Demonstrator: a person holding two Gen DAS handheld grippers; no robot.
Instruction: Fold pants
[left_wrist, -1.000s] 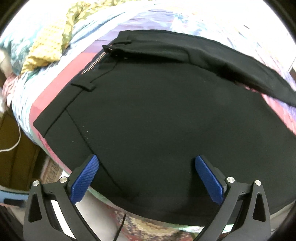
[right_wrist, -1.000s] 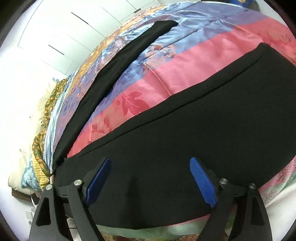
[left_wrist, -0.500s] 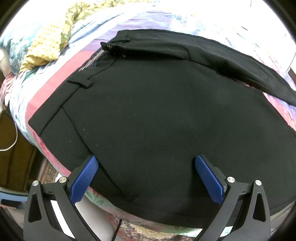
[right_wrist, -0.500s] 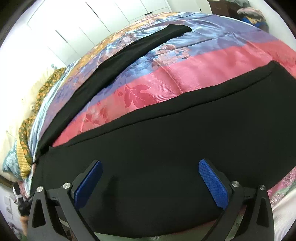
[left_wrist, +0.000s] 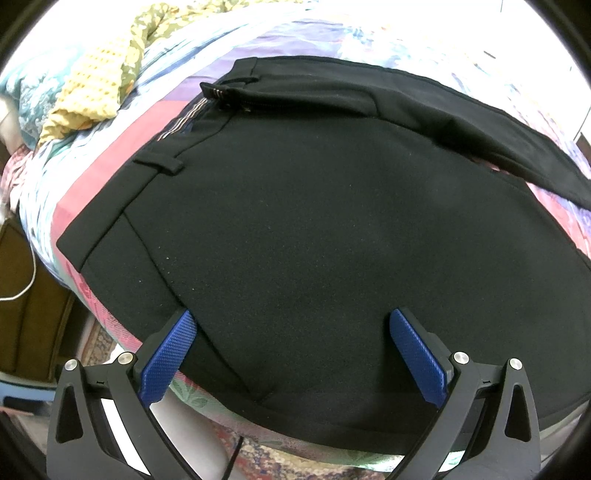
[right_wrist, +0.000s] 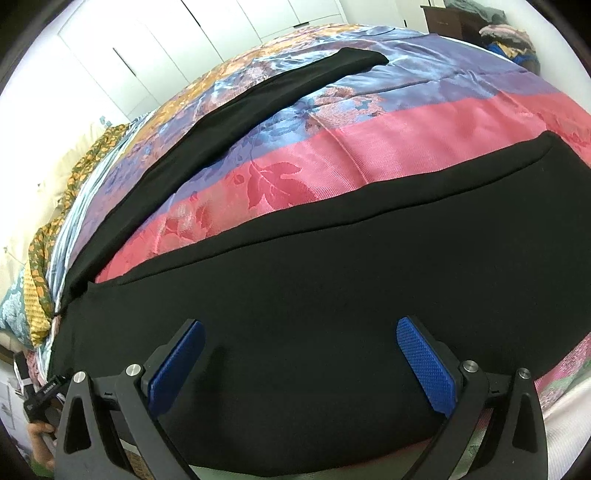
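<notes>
A bed covered by a shiny satin quilt (right_wrist: 388, 144) in pink, lilac, blue and orange floral bands fills both views. Behind it, in the right wrist view, stands a wall of white cupboard doors (right_wrist: 207, 40).

Spread flat on the quilt, along the near edge of the bed, lies a pair of black dress pants (left_wrist: 314, 236). In the left wrist view the waistband (left_wrist: 110, 206) with a belt loop runs down the left side, and the open fly with a striped inner lining sits near the top. One leg lies across the near edge of the bed; the other leg (right_wrist: 236, 122) angles away over the lilac and blue bands, with pink quilt showing between the two.

At the far left end of the bed sits a crumpled yellow and green patterned cloth (left_wrist: 96, 85).

The left gripper (left_wrist: 291, 354), a black frame with blue textured pads, hovers over the seat of the pants with its jaws spread wide and nothing pinched. The right gripper (right_wrist: 301, 363), of the same make, hovers over the near leg, its jaws also spread wide and empty.

A thin white cable (left_wrist: 26, 284) hangs beside the bed at the left.
</notes>
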